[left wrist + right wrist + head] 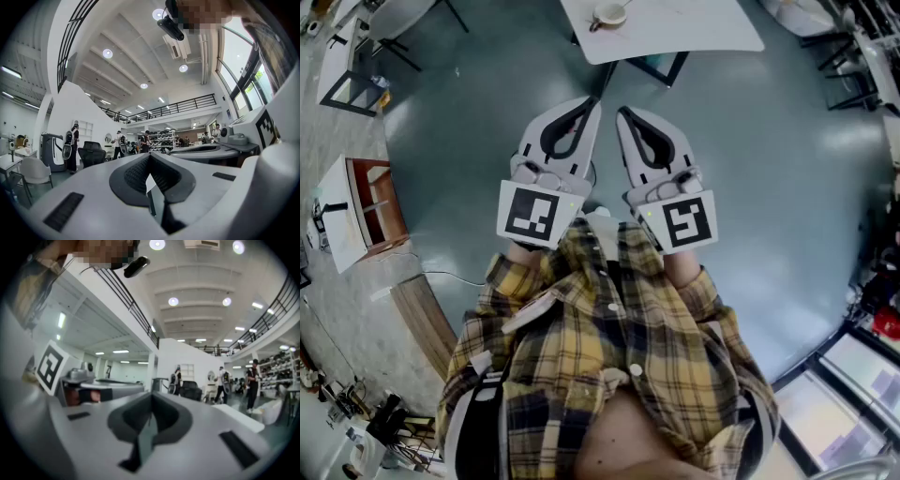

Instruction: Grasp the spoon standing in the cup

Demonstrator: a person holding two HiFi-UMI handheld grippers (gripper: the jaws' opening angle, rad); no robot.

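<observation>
A white cup point(609, 14) stands on the white table point(694, 28) at the top of the head view; something thin, perhaps the spoon, pokes out at its left side, too small to make out. Both grippers are held side by side in front of the person's plaid shirt, a good way short of the table, tips towards it. My left gripper point(596, 99) point(150, 157) has its jaws together with nothing between them. My right gripper point(622, 111) point(151, 401) is likewise shut and holds nothing. Neither gripper view shows the cup; both look out level across the hall.
A grey floor lies between me and the table. A red-brown shelf unit point(370, 202) and a wooden plank point(427, 319) are at the left, desks and chairs at the edges. Several people point(119, 143) stand far off in the hall.
</observation>
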